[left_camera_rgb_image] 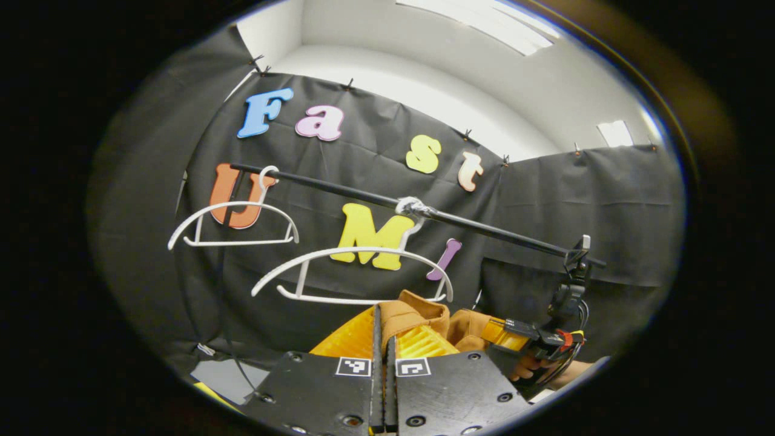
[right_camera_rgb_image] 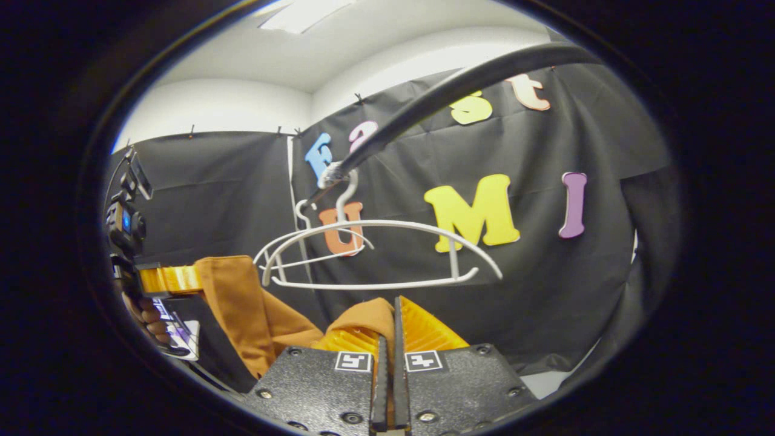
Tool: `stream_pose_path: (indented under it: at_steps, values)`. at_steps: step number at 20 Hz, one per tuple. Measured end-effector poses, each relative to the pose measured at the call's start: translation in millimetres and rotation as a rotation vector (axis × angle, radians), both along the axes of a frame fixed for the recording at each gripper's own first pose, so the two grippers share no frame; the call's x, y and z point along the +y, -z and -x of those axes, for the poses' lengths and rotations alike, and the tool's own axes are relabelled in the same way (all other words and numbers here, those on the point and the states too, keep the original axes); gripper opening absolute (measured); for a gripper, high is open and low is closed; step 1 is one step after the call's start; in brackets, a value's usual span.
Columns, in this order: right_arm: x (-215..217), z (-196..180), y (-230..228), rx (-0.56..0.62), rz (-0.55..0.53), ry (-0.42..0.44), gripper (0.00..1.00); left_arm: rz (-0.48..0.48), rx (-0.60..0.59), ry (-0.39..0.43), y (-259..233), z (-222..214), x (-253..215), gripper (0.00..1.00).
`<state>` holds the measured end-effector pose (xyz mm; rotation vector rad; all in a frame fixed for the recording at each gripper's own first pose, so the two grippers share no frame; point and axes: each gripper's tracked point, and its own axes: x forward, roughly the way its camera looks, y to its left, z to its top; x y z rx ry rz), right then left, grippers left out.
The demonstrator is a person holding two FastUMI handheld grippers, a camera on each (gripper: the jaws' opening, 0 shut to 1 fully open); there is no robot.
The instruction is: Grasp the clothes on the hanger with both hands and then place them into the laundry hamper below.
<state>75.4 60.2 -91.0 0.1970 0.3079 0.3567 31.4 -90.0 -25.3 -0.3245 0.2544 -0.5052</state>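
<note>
Nearest the lens in the left gripper view, the left gripper [left_camera_rgb_image: 384, 339] has its jaws nearly shut on a fold of the brown garment [left_camera_rgb_image: 418, 315], which bunches at about 6 o'clock, just under the nearer white hanger [left_camera_rgb_image: 354, 272]. A second, bare hanger [left_camera_rgb_image: 233, 224] hangs at 9 o'clock on the same black rail [left_camera_rgb_image: 387, 200]. At 4 o'clock the right gripper [left_camera_rgb_image: 514, 336] also pinches the cloth, with a hand [left_camera_rgb_image: 533, 366] partly visible behind it.

In the right gripper view, the right gripper's jaws are narrow too, closed on another fold at 6 o'clock, and the garment sags between the two grips below the hanger, apparently already off it.

The cloth looks soft, light and limp, likely to droop and slide; holding it by thick folds near collar or shoulders seems safest.

The hamper lies out of frame below, and most of the garment's lower part is cut off.
</note>
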Motion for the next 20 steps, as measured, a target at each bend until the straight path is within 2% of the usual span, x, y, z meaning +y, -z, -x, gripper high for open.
stream_pose_path:
  at_steps: [2, 3, 4, 6, 11, 20]
  values:
    - [15.7, 7.8, -5.5, 0.001, -0.013, -0.043, 0.07, 0.004, 0.002, 0.023, -1.3, 1.1, -9.4, 0.07]
    - [21.2, 10.0, -7.0, 0.005, -0.026, -0.062, 0.07, 0.007, 0.004, 0.027, -2.4, 0.9, -11.4, 0.01]
    - [27.4, 12.6, -7.1, 0.017, -0.045, -0.083, 0.07, 0.01, 0.007, 0.036, -3.2, 2.3, -14.4, 0.07]
    - [32.7, 16.5, -5.7, 0.042, -0.078, -0.104, 0.07, 0.015, 0.013, 0.046, -4.0, 2.9, -18.0, 0.07]
    - [37.0, 17.4, 8.5, 0.097, -0.113, -0.118, 0.07, 0.005, 0.034, 0.066, 9.5, 4.2, -27.4, 0.07]
    - [42.0, 26.5, 60.1, 0.241, -0.135, -0.144, 0.07, -0.01, 0.15, 0.062, 65.6, 3.5, -31.1, 0.07]
